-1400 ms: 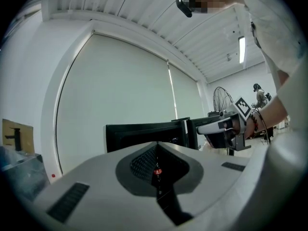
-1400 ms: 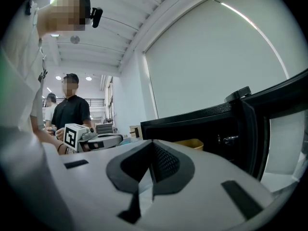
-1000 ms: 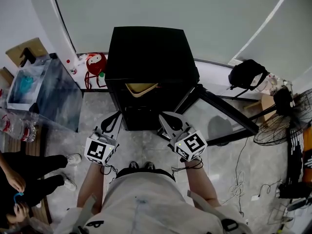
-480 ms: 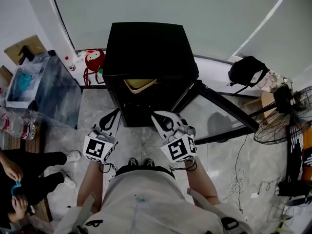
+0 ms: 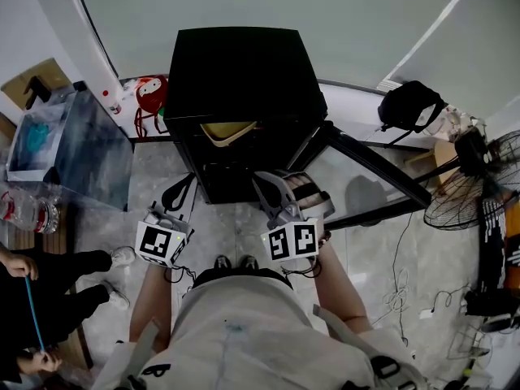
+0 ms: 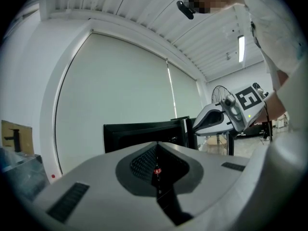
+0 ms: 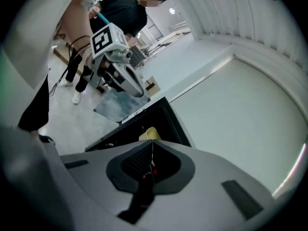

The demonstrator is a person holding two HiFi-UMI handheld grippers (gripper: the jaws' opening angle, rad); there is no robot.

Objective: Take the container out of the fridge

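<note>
The black fridge (image 5: 244,71) stands on the floor ahead of me, its glass door (image 5: 370,173) swung open to the right. A yellow container (image 5: 230,130) sits on the upper shelf just inside the opening, and its rim also peeks over my jaws as the container (image 7: 150,133) in the right gripper view. My left gripper (image 5: 182,188) hangs in front of the fridge's lower left, shut and empty. My right gripper (image 5: 264,187) is level with it at the lower right of the opening, shut with nothing between its fingers. Neither touches the container.
A clear box (image 5: 73,149) stands left of the fridge, with a red bag (image 5: 150,96) behind it. A black bag (image 5: 410,104) and a fan (image 5: 479,185) are to the right. Cables (image 5: 398,287) lie on the floor. A person (image 5: 32,299) sits at the left.
My right gripper has shifted left toward the fridge opening and turned its marker cube. The left gripper has barely moved. The person at the left has raised a blue cord.
</note>
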